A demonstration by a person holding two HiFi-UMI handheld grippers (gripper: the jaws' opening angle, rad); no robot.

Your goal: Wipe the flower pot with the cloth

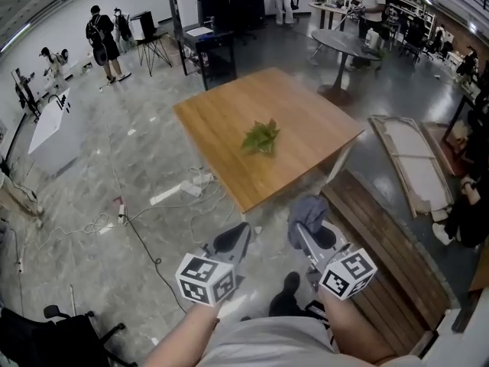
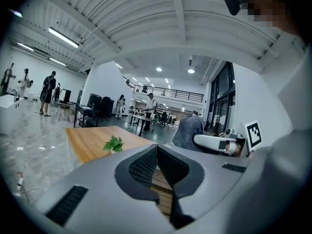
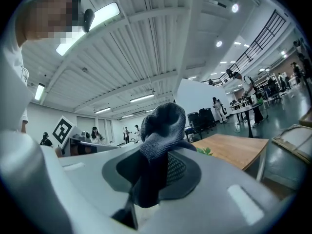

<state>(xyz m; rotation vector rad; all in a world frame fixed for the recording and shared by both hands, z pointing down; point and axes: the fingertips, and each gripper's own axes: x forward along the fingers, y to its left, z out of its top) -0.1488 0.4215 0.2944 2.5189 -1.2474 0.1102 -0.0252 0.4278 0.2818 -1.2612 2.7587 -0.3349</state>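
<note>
Fingers (image 2: 142, 167) of my left gripper (image 1: 233, 239) are pressed together on nothing, just short of the square light-wood table (image 1: 221, 117). Ahead of both grippers, well apart from them and near the table's middle, stands the small flower pot with green leaves (image 1: 261, 138). From above the foliage hides the pot itself. It looks upright, long axis vertical, leaves pointing up. On the right, my right gripper (image 1: 309, 232) is clamped on the bunched grey-blue knit cloth (image 3: 163, 126). I'd judge it a shade nearer the pot, so it reaches forward and slightly left.
</note>
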